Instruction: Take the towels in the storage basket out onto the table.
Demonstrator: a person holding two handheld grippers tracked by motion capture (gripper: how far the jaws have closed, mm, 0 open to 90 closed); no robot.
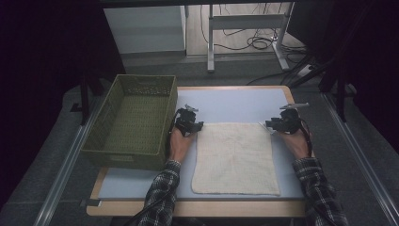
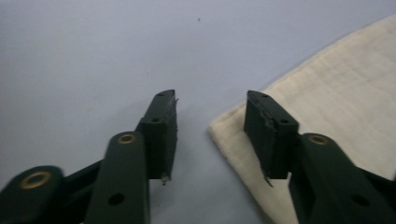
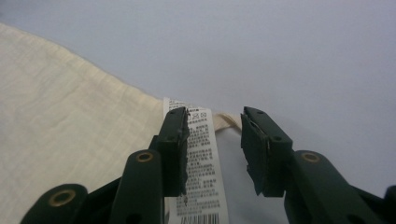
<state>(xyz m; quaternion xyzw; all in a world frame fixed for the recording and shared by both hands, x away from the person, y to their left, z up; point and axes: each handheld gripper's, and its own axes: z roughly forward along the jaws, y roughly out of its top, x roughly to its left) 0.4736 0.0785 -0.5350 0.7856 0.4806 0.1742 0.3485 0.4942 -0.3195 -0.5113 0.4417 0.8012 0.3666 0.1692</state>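
While the pale blue table top (image 1: 235,101) carries everything, we see nothing folded or stowed yet. To the left stands a large olive-green woven rectangular basket (image 1: 99,129), and no cloth lies in it. In the middle a cream, square, waffle-textured cotton towel (image 1: 235,157) lies flat and fully spread, near the basket but apart from it.

Our left gripper (image 1: 193,127) sits at the towel's far left corner. In the left gripper view (image 2: 211,135) its jaws stand parted around that corner, one over bare table and one over cloth, pinching nothing.

Our right gripper (image 1: 275,125) sits at the far right corner. In the right gripper view (image 3: 215,140) its jaws are likewise parted, straddling a white printed care label (image 3: 201,154) without gripping it.

We judge the work barely begun: both corners reached, neither seized, and lifting, folding and any move to the basket all remain.
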